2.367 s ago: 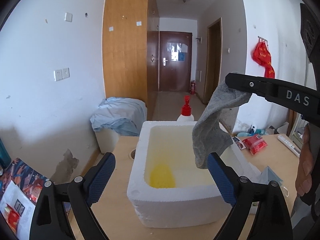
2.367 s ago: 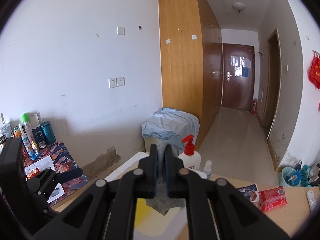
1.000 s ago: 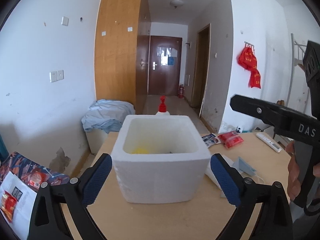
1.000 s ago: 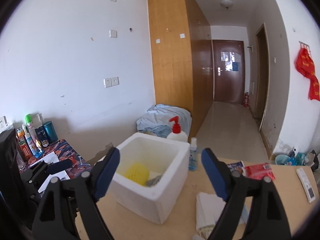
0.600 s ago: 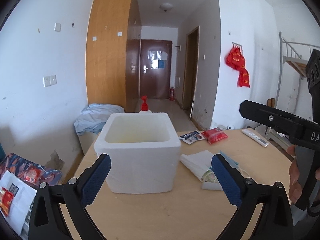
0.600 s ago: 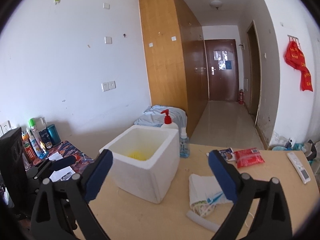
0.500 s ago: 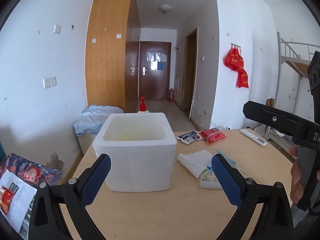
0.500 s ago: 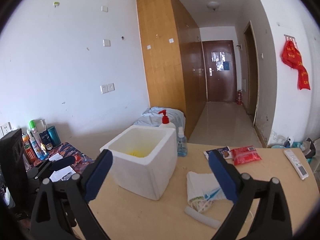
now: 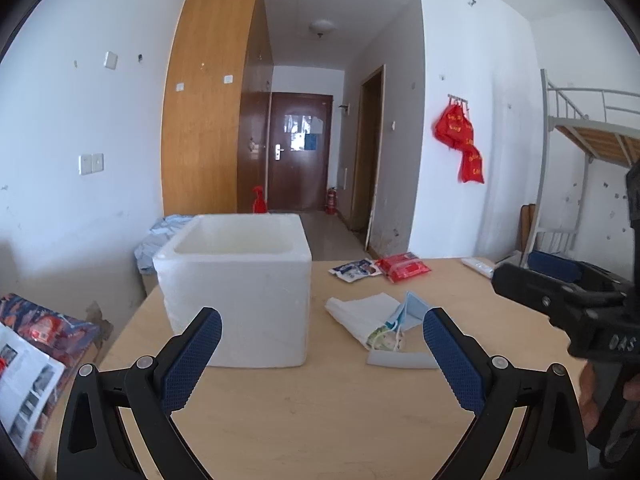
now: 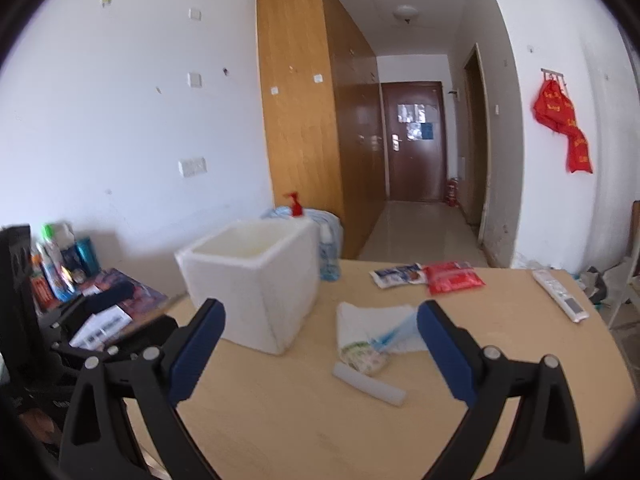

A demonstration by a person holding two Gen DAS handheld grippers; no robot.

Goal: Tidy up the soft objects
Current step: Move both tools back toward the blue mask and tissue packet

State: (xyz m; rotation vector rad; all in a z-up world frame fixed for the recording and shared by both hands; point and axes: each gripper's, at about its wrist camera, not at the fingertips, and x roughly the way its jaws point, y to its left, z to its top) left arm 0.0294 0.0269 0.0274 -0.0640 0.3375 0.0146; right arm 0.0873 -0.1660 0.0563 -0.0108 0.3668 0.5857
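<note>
Just white foam box [image 9: 240,280], contents hidden.

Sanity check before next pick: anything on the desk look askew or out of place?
Mostly tidy. A blue face mask lies crumpled, half over a folded white cloth, with a loose white foam strip in front of them. The white foam box stands upright.

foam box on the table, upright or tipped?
Upright: the white foam box sits flat on the table, open top facing up.
</note>
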